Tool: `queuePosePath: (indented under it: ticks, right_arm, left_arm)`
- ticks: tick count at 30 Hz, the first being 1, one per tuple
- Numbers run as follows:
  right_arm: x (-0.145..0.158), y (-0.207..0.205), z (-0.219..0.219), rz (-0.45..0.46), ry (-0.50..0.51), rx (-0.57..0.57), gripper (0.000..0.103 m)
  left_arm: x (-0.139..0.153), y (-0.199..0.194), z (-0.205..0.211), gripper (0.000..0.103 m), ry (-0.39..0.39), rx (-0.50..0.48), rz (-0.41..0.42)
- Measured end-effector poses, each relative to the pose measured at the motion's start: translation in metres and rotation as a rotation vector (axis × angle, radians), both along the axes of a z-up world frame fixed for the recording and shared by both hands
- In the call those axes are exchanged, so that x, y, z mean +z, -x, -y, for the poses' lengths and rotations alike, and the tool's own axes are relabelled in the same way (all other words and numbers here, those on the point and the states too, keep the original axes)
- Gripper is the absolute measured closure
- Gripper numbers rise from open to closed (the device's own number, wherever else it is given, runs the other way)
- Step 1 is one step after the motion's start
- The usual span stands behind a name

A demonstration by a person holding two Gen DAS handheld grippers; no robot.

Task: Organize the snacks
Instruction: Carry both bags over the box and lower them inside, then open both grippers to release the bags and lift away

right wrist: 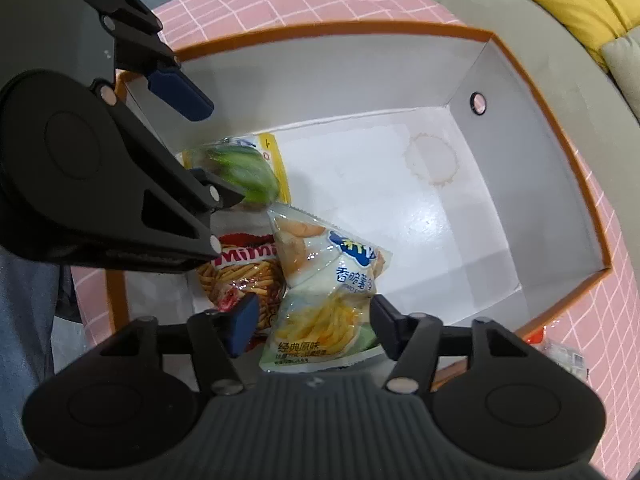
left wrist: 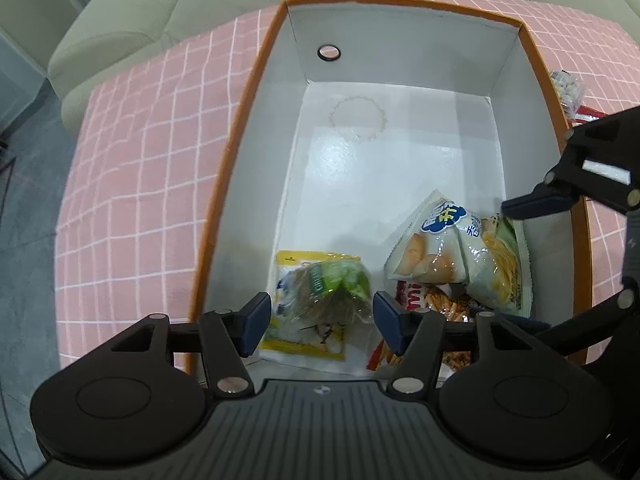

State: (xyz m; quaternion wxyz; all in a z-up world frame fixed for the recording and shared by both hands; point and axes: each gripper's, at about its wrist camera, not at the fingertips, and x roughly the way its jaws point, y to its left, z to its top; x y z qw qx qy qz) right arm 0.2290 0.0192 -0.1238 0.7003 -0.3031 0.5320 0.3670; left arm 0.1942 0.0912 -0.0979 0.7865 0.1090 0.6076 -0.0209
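Left wrist view: we see our left claw [left wrist: 320,322] open over a green-and-clear crinkly snack bag [left wrist: 320,292], pads apart from it. Our right claw [right wrist: 310,326] stands open around a pale fries packet [right wrist: 320,320]. Both lie at the near end of the white-lined orange box [left wrist: 248,92] on the pink checked surface [left wrist: 140,140].
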Motion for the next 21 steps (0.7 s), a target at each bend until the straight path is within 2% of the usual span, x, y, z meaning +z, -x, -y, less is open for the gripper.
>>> queuePosePath:
  ticks: [3, 8, 21]
  right_arm:
    - [0.012, 0.004, 0.003, 0.026, -0.013, -0.008, 0.034]
    - [0.037, 0.013, 0.013, 0.061, -0.057, -0.031, 0.030]
    - [0.090, 0.050, 0.068, 0.135, -0.193, -0.136, 0.026]
  left_arm:
    - [0.010, 0.003, 0.001, 0.034, -0.010, 0.002, 0.018]
    - [0.030, 0.011, 0.006, 0.034, 0.005, 0.003, 0.073]
    - [0.076, 0.039, 0.040, 0.033, 0.022, -0.031, 0.203]
